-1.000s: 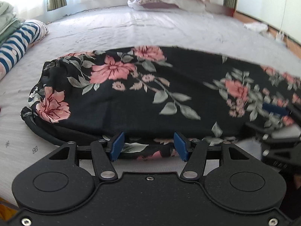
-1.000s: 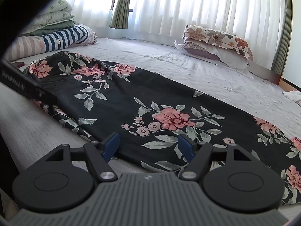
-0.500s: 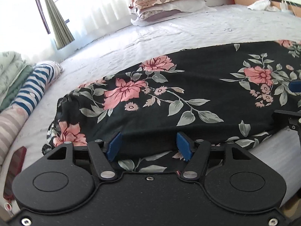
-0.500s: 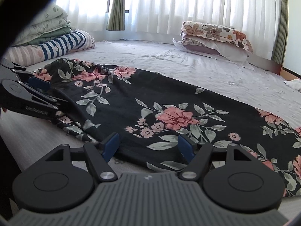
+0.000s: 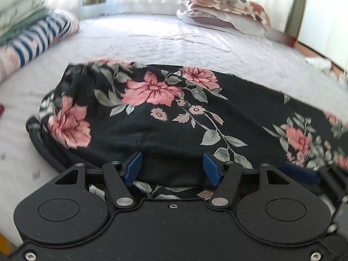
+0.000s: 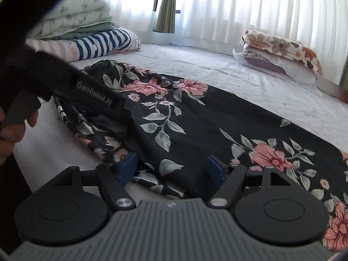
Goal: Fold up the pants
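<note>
Both of my tongs are sliding along the near edge of the pants [image 5: 174,117], and my left tongs [image 5: 171,169] are now sitting much closer to my right tongs [image 6: 171,167] than they were a moment ago. Now I am seeing the left tongs big and dark on the left side of my right camera, with my hand [image 6: 13,128] holding them. The pants are lying flat and long on the bed [image 5: 152,39], black with pink flowers, with the bunchy waist end to the left and the legs running off to the right. My left tongs are closing a little, and the near edge of the pants is lying between the blue pads [image 5: 133,168], but the pads are not squeezing it yet. My right tongs are standing wide and loose, with the cloth edge between those pads too, and nothing is being pinched. I am thinking this means I am getting both tongs lined up on the same edge so I can pick it up and fold the pants over. Far away, the flowery pillow [image 5: 224,10] and the stripy blankets [image 5: 37,37] are staying out of my way.
</note>
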The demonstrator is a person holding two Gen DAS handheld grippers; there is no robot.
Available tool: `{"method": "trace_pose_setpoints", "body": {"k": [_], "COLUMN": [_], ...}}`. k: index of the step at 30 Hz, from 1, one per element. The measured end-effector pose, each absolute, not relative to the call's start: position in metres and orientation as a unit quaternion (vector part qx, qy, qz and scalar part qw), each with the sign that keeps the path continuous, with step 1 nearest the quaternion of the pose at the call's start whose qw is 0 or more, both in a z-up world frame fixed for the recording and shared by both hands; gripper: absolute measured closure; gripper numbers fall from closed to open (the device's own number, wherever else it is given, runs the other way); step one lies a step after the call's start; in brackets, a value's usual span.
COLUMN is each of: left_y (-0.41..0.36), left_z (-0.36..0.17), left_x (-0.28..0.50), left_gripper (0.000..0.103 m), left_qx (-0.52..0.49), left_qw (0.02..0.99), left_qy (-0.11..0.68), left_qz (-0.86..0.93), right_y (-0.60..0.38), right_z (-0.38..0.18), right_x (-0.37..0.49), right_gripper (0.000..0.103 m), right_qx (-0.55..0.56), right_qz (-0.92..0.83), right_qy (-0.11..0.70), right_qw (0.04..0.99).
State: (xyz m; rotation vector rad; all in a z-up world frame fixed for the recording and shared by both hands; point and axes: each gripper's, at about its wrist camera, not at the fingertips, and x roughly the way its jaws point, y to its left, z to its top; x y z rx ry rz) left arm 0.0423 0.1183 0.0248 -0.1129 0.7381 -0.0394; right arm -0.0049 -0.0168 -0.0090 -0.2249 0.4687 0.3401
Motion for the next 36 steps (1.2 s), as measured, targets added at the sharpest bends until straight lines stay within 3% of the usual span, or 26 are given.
{"method": "trace_pose_setpoints", "body": {"k": [6,14,18,22,26,30,36], "left_y": [0.138,0.153,0.155,0.157,0.164,0.163,0.162], "left_z": [0.028,0.016,0.009,-0.001,-0.012,-0.009,0.014], "left_x": [0.036,0.033,0.04,0.045,0.051,0.052,0.042], "left_gripper": [0.043,0.043,0.058,0.059,0.07,0.095,0.097], "left_qx": [-0.134,-0.266,-0.321,-0.369,-0.417,-0.403,-0.363], "left_qw": [0.918,0.871,0.846,0.831,0.822,0.837,0.87], "left_qy": [0.371,0.397,0.404,0.396,0.376,0.366,0.329], "left_qz": [-0.047,-0.112,-0.136,-0.13,-0.092,-0.051,-0.055], "right_y": [-0.001,-0.01,-0.016,-0.023,-0.024,-0.021,-0.009], "right_z": [-0.008,-0.007,-0.004,-0.002,-0.003,-0.004,-0.009], "right_x": [0.0,0.004,0.0,-0.001,-0.001,-0.006,-0.016], "right_gripper": [0.021,0.023,0.024,0.025,0.025,0.025,0.025], "right_qx": [-0.16,-0.13,-0.11,-0.088,-0.089,-0.104,-0.138], "right_qz": [0.156,0.125,0.109,0.098,0.098,0.125,0.165], "right_qy": [0.207,0.189,0.165,0.153,0.154,0.156,0.167], "right_qw": [0.953,0.965,0.974,0.979,0.979,0.974,0.962]}}
